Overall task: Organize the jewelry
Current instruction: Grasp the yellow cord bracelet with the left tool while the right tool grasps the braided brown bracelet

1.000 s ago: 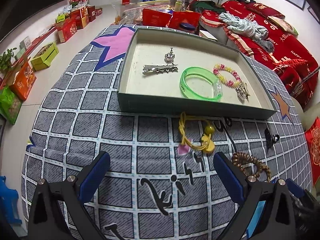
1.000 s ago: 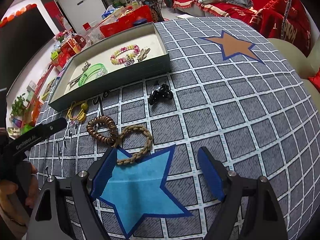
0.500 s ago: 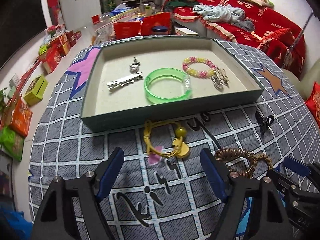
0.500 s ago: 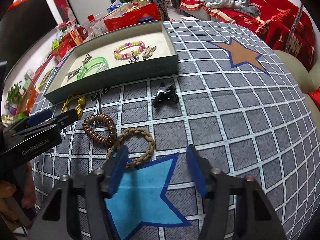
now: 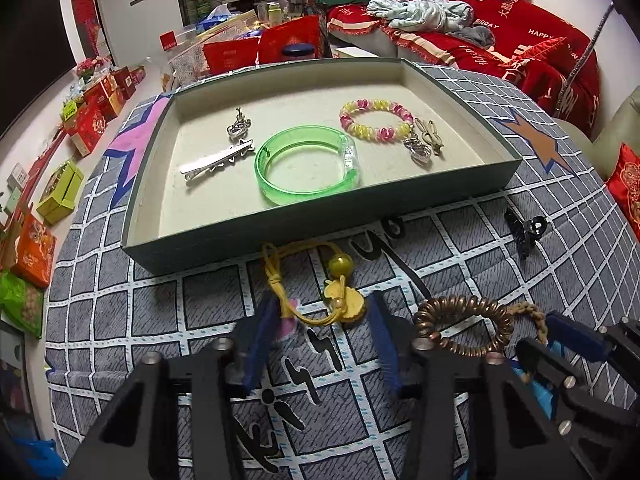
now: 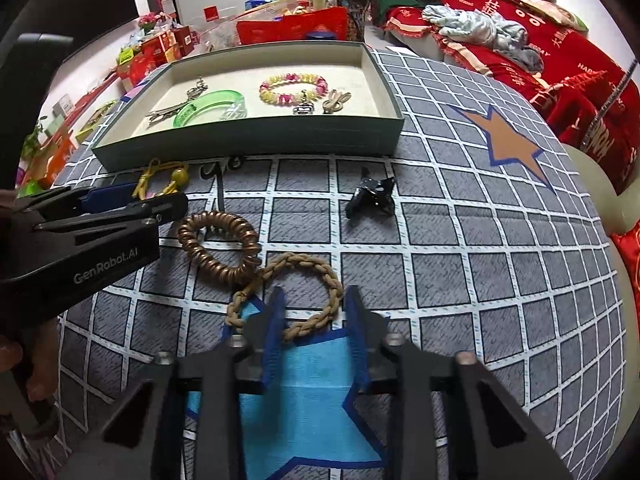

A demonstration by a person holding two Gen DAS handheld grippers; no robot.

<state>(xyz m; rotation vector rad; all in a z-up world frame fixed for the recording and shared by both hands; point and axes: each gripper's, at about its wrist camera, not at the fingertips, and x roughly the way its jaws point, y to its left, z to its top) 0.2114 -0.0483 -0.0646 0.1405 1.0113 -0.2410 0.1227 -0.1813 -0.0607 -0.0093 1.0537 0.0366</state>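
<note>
Jewelry tray [image 5: 328, 240] is sitting behind both grippers: left gripper [image 5: 322, 312] is straddling the yellow hair tie [image 5: 308, 284] (fingers apart), right gripper [image 6: 314, 308] likewise bracketing the braided bracelet [image 6: 316, 292].

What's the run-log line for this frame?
left tongs: open around yellow cord charm | right tongs: open around braided tan loop | tray: holds five pieces
</note>
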